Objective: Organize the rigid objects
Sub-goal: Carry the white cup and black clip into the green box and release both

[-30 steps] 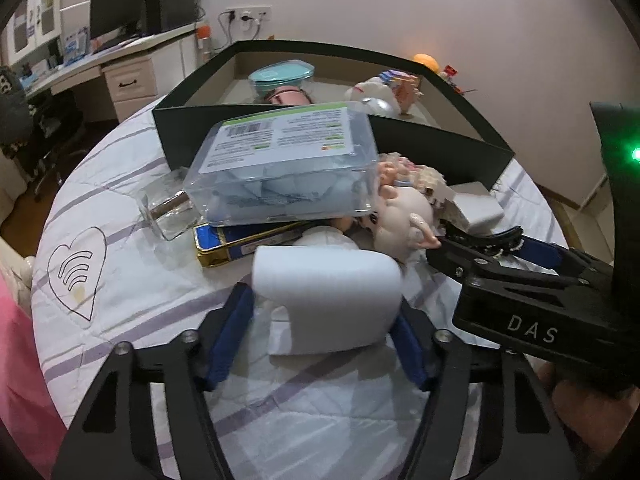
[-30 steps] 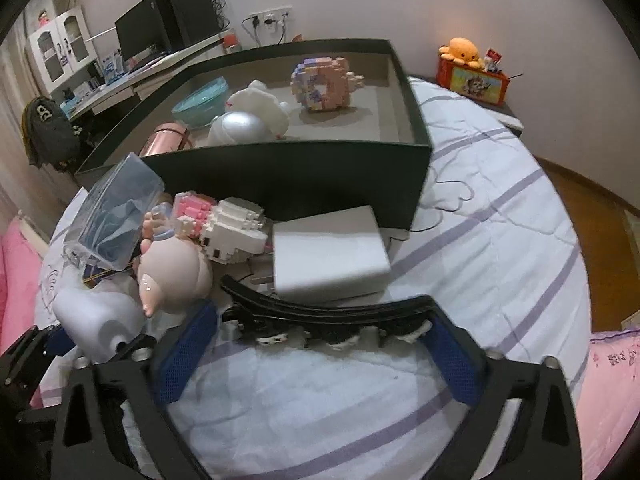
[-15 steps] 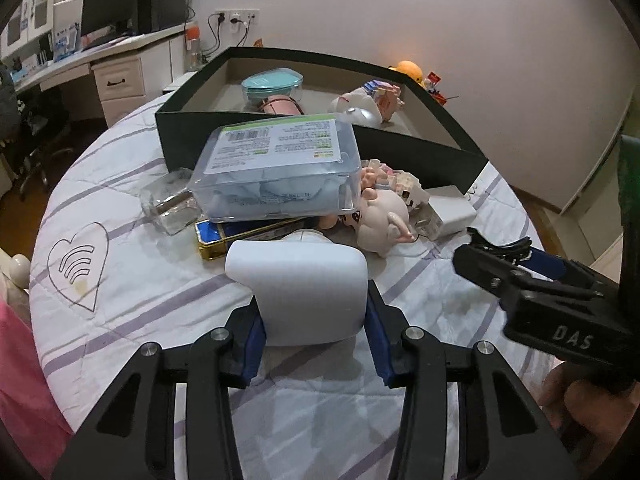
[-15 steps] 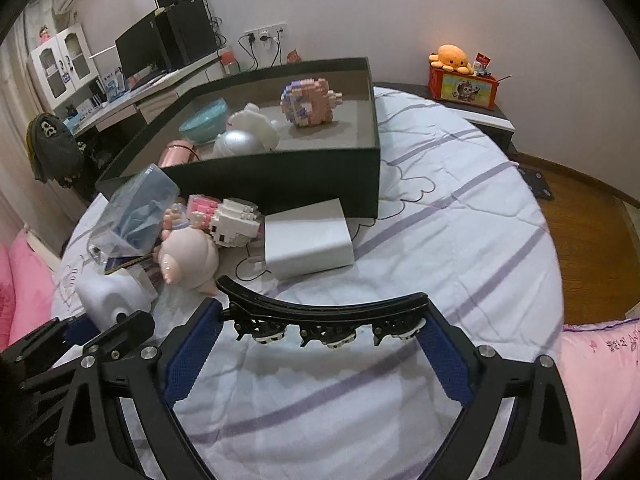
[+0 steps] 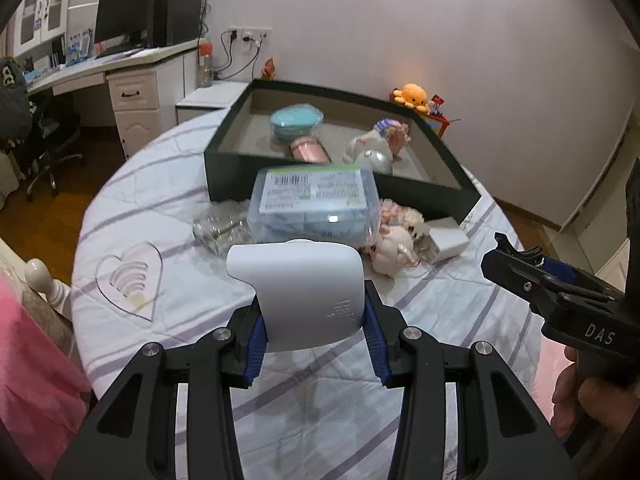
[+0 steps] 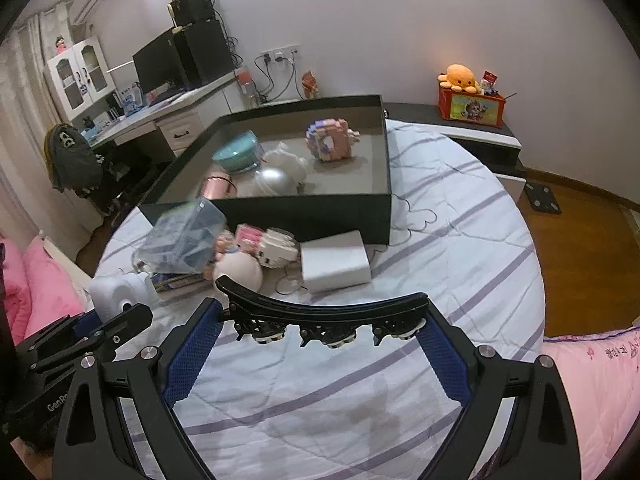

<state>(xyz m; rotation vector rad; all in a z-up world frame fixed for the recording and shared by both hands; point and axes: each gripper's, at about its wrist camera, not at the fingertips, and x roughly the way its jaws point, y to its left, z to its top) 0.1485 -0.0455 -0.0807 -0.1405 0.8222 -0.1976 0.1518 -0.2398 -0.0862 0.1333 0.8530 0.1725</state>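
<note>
Left wrist view — left tool (image 5: 314, 332) clenched on white device (image 5: 304, 292), lifted above striped bed (image 5: 160, 200); its jaws have just been closing. Dark box (image 5: 336, 188) beyond.

Right wrist view — right tool (image 6: 320, 336) grasping black hair clip (image 6: 328, 308) above the bed.

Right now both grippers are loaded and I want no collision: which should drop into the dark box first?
Probably the right gripper: its black hair clip faces the dark box over open bedding; the left gripper sits behind the clutter.
</note>
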